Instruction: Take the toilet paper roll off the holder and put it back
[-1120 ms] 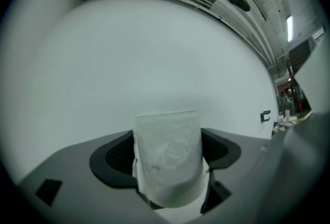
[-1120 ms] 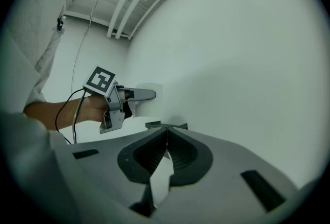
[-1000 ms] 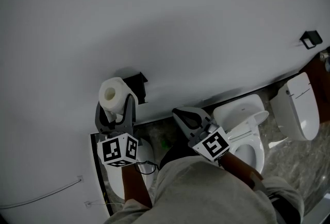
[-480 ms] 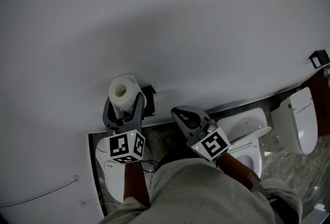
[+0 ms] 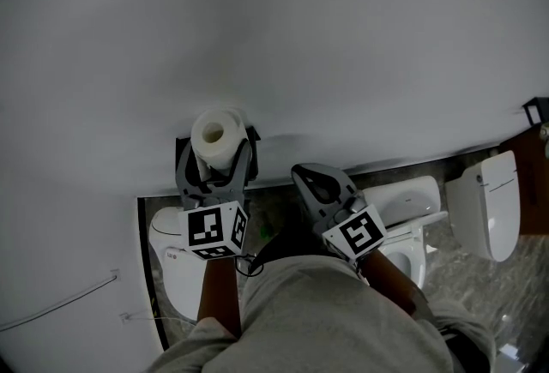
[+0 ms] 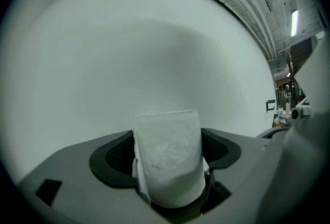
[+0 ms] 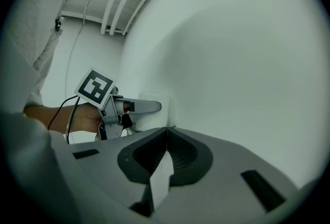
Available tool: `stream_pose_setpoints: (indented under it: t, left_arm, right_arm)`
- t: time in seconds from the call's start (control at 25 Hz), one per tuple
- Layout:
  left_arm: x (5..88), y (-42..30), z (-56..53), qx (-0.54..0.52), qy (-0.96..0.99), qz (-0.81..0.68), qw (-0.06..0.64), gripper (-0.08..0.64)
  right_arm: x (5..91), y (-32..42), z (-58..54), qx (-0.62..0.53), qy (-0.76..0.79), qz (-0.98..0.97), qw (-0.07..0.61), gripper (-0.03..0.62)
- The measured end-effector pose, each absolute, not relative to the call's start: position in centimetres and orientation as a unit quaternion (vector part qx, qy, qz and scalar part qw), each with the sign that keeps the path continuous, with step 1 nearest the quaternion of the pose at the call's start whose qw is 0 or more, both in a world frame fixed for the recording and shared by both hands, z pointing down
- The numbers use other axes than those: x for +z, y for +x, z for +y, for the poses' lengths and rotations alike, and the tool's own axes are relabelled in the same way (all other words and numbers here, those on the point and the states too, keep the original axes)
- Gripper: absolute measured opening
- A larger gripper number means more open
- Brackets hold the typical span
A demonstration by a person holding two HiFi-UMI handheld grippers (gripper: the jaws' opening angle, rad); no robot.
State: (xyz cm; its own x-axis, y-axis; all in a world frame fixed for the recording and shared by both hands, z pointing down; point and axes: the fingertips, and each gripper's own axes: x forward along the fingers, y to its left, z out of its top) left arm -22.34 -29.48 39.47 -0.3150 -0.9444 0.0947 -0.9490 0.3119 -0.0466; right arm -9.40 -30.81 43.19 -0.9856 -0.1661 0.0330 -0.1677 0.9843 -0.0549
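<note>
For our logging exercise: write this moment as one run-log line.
left tongs: shut on roll | roll: by holder | right tongs: shut, empty

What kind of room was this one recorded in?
Probably a bathroom, or a toilet showroom: several white toilets stand along the wall, and a toilet paper roll sits by a black wall holder.
</note>
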Motion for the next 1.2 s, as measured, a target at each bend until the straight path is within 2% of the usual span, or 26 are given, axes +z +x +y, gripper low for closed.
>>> stream_pose_setpoints:
  t: [0.88,1.2]
  left_arm:
    - [42.2,-20.8,-28.0,0.132,0.557,-0.818,0.061,0.388]
    - [42.6,-19.2,-26.5,0.121,0.552,-0.823,0.068,0.389]
  right_arm:
    - [43.5,-6.6,-28.9,0.021,0.072,-0.997,0.023,0.005]
    - [43.6,-4.6,-28.3,0.013,0.072,-0.997,0.019,0.005]
